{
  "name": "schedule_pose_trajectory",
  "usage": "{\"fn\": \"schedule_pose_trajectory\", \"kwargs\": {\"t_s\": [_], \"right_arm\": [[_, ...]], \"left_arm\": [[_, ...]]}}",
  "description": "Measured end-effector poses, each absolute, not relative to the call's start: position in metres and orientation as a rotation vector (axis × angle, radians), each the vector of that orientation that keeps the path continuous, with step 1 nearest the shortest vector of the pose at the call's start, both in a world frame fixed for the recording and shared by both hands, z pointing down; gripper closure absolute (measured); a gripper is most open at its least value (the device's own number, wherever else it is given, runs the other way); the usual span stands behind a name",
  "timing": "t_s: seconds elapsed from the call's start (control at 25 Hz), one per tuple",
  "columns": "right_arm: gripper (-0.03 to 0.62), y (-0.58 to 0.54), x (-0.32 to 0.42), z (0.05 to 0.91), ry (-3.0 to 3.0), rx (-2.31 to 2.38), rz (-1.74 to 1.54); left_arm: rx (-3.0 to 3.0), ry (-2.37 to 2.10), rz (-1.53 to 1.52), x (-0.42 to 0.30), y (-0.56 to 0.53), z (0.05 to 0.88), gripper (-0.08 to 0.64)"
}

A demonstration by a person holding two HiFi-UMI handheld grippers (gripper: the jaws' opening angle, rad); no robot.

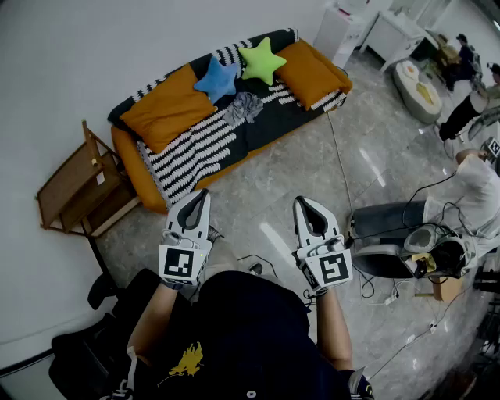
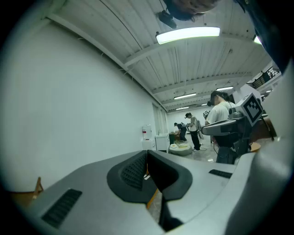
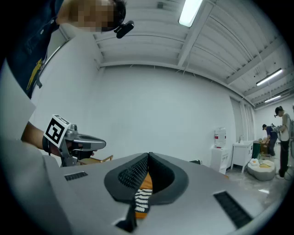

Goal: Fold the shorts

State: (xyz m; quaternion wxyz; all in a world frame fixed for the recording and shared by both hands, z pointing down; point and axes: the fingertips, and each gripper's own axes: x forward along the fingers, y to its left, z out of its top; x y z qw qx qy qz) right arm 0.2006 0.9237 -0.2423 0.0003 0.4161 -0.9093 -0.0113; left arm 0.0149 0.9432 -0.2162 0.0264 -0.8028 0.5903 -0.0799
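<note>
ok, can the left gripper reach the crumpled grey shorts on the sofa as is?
Probably not yet. The left gripper hangs over the floor short of the orange sofa, jaws shut, while the crumpled grey shorts lie mid-seat. Nothing blocks the way; a step closer should do.

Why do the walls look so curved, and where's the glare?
Head view: wide lens bows the wall and sofa. Left gripper view: fisheye, dark corners, ceiling lamp blown out white. Right gripper view: same rounding, strip light glaring at top.

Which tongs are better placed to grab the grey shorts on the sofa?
Left, probably, but barely. The left tongs and right tongs are both shut, short of the sofa; the left looks slightly nearer the shorts.
</note>
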Motion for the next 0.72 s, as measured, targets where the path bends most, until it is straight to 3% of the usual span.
{"fn": "schedule_pose_trajectory", "kwargs": {"t_s": [0.28,0.72], "right_arm": [[0.577,0.949,0.156,-0.236,-2.891,1.251,-0.039],[0.577,0.961,0.149,-0.246,-2.909,1.311,-0.083]], "left_arm": [[-2.472,1.893,-0.243,-0.024,0.982,-0.208,0.545],[-2.500,1.770,-0.273,0.000,0.981,-0.209,0.545]]}}
